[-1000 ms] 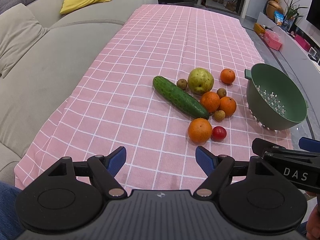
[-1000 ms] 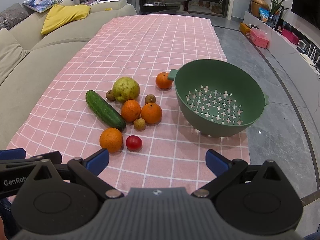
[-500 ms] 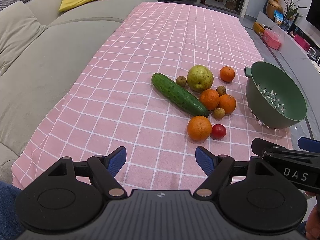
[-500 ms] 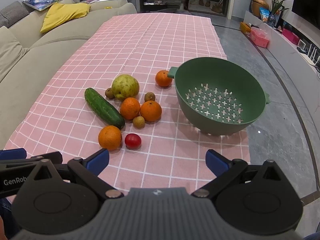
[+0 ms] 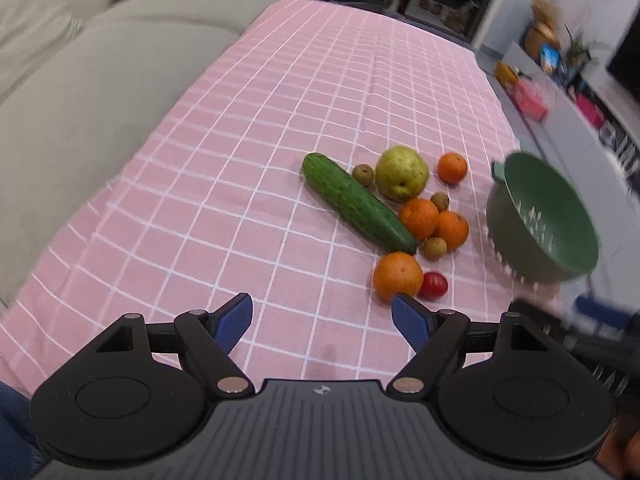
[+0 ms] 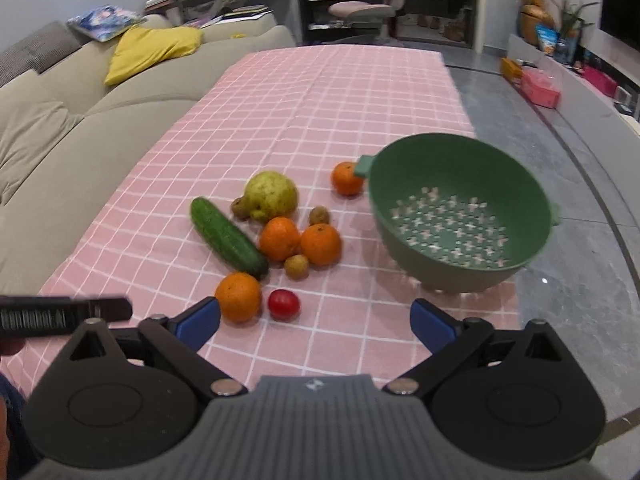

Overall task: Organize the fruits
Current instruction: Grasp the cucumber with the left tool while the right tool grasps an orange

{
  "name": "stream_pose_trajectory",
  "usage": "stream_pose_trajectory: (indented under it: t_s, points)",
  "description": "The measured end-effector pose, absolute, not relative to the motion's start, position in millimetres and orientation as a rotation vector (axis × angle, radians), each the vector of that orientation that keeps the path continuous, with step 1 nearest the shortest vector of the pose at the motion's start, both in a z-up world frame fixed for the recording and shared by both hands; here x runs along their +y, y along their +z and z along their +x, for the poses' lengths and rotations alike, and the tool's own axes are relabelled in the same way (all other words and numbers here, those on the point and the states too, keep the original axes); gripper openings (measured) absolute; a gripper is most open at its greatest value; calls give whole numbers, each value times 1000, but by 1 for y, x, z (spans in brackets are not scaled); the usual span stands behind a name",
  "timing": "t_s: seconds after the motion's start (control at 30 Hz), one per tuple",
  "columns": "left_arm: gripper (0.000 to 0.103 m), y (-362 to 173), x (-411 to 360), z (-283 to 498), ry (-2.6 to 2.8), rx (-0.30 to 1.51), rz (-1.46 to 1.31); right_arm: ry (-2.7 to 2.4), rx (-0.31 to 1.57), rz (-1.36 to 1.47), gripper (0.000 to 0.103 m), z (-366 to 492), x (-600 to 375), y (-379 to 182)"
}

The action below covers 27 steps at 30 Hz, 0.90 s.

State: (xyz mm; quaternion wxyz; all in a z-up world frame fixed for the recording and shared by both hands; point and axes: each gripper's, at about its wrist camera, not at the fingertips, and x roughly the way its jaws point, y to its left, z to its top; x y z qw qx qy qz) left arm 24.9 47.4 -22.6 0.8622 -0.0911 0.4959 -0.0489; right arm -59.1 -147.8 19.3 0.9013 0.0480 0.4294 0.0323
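Right gripper (image 6: pixel 315 320), jaws just narrowed but still wide and empty, and open, empty left gripper (image 5: pixel 322 318), now shifted toward the fruit cluster, nearest orange (image 6: pixel 238 297) beside green colander (image 6: pixel 520 188); first pick apparently imminent

- A pink tablecloth (image 6: pixel 304 92) crossed by a white grid covers the table.
- A dark green cucumber (image 6: pixel 227 237) lies left of four orange oranges, the nearest orange (image 6: pixel 238 296) beside a red tomato (image 6: pixel 283 304).
- A yellow-green pear (image 6: pixel 272 196) sits at the far side of the cluster, with small brownish fruits (image 6: pixel 296 266) scattered among it.
- A green colander (image 6: pixel 460 216), pale cross-shaped holes dotting its base, stands to the right.
- A beige sofa (image 6: pixel 72 136) on the left carries a yellow cushion (image 6: pixel 152 50).
- Black gripper frames carry blue finger pads (image 6: pixel 199 323).
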Motion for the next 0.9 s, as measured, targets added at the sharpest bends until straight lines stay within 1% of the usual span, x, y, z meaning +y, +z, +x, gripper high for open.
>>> stream_pose_trajectory:
  t_s: [0.03,0.1,0.13,0.17,0.2,0.23,0.37,0.4,0.53,0.7,0.73,0.77,0.9]
  points:
    - [93,-26,53,30,-98,1052,-220,82,891,94,83,-58,-145,16]
    - [93,-32,60,40,-92,1070,-244,108,893,68,77,-54,-138,8]
    - [92,-35,62,46,-89,1076,-253,122,890,52,70,-53,-135,4]
    - [92,-37,64,52,-88,1080,-264,134,888,27,65,-51,-132,-1]
    - [92,-40,66,58,-88,1085,-280,143,891,-2,57,-49,-129,-8]
    - [92,-44,67,64,-87,1092,-294,150,898,-29,53,-46,-126,-14]
    - [92,-59,68,90,-74,1131,-366,185,916,-66,43,-32,-123,-39]
    - [92,-63,67,96,-66,1137,-380,192,921,-65,37,-28,-123,-44]
    - [92,-79,62,118,-36,1169,-420,211,931,-41,37,-16,-126,-57]
    - [92,-98,52,142,6,1205,-428,265,876,-34,37,-11,-124,-54]
    - [93,-101,49,147,10,1211,-425,271,881,-45,37,-10,-122,-55]
    - [98,-101,47,149,11,1202,-425,273,885,-53,37,-9,-120,-56]
    - [102,-101,35,159,-11,1181,-412,293,882,-27,38,-7,-120,-57]
